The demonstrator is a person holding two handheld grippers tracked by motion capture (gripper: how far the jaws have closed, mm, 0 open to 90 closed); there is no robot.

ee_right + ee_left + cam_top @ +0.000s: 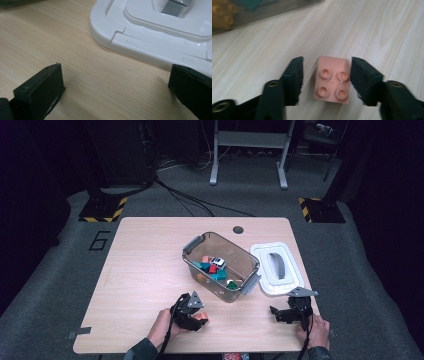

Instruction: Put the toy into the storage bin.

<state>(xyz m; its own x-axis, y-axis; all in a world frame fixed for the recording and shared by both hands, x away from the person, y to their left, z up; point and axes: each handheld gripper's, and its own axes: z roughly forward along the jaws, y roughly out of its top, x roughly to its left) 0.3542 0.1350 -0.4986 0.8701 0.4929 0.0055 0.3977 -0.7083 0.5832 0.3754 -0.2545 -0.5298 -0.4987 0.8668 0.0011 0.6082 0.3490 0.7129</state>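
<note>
Pink plastic, matte and smooth, makes up the brick (332, 79) that sits between the jaws of the left tool (325, 80): a squat block with four round studs on top, resting on the table (374, 30). In the left gripper view the jaw on the right of the picture lies against the brick's side, while a narrow gap shows between the brick and the other jaw, so the tool has not clamped it. The jaws themselves are black, blocky pads with rough edges. Pale wood grain runs across the table under them.

From the high view the left tool (200, 319) is low at the table's near edge, with the brick (200, 317) a small pink spot at its tip; the studs cannot be made out there. The right tool (276, 313) rests near the other corner, its jaws released and wide apart with bare table between them.

Just beyond the right tool lies a glossy white lid (160, 32) with rounded corners and a grey handle (176, 6). Farther from the left tool stands a clear smoky bin (250, 265) with grey latches, holding small coloured toys (214, 268).
</note>
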